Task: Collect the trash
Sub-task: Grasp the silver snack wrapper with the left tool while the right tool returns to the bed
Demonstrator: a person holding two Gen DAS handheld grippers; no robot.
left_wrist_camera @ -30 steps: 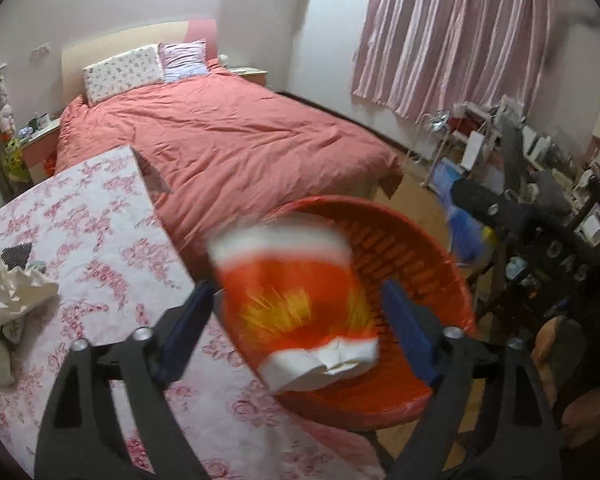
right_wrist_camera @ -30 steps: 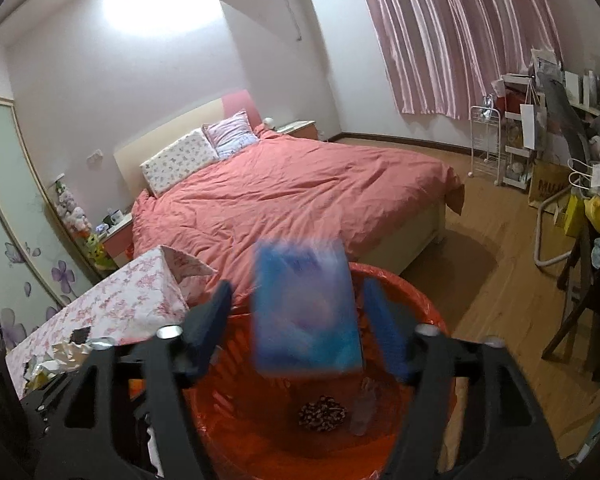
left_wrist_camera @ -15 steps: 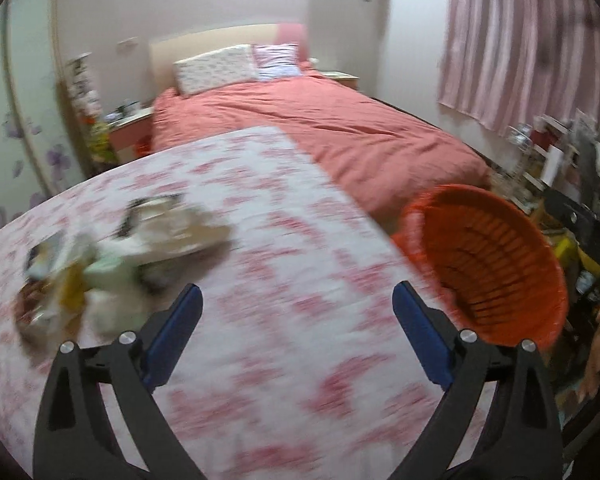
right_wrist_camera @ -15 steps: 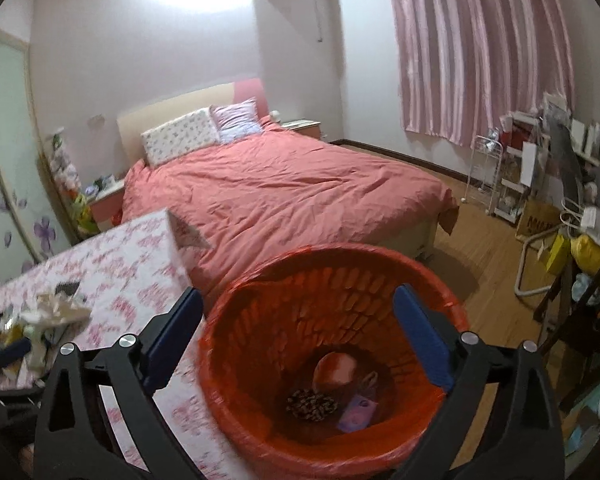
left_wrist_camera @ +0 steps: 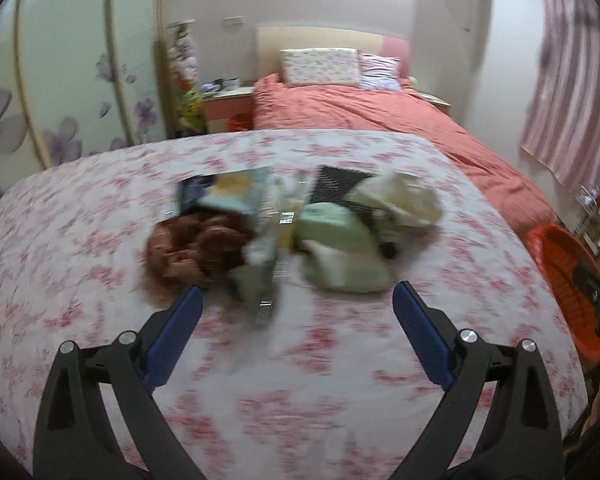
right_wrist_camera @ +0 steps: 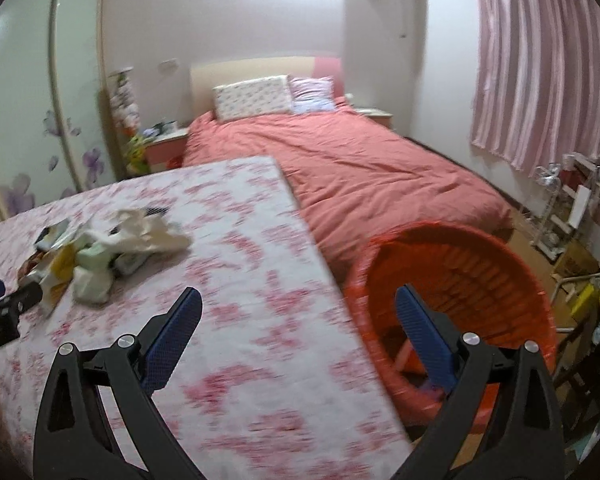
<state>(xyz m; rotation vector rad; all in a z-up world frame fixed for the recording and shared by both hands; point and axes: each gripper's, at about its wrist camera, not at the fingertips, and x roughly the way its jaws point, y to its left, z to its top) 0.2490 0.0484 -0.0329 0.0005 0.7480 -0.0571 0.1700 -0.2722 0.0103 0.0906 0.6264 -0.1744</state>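
A pile of trash (left_wrist_camera: 292,228) lies on the table with the pink flowered cloth (left_wrist_camera: 260,380): a brown crumpled wrapper (left_wrist_camera: 196,244), a pale green packet (left_wrist_camera: 340,248), white crumpled paper (left_wrist_camera: 400,200) and flat packets. My left gripper (left_wrist_camera: 298,302) stands open and empty just in front of the pile. In the right wrist view the same pile (right_wrist_camera: 104,252) lies far left. My right gripper (right_wrist_camera: 298,308) is open and empty over the table's right edge, beside the orange basket (right_wrist_camera: 452,264), which has a few items at its bottom. The left gripper's tip (right_wrist_camera: 4,300) shows at that view's left edge.
A bed with a red cover (right_wrist_camera: 360,176) stands behind the table. The orange basket (left_wrist_camera: 564,276) sits off the table's right edge. A cluttered rack and chairs (right_wrist_camera: 580,216) fill the right side by pink curtains (right_wrist_camera: 540,60). A nightstand (left_wrist_camera: 224,100) stands by the wardrobe.
Both grippers let go of their items over the basket: the left a red-and-white packet, the right a blue one. Both then swung left, the left to the trash pile on the table.
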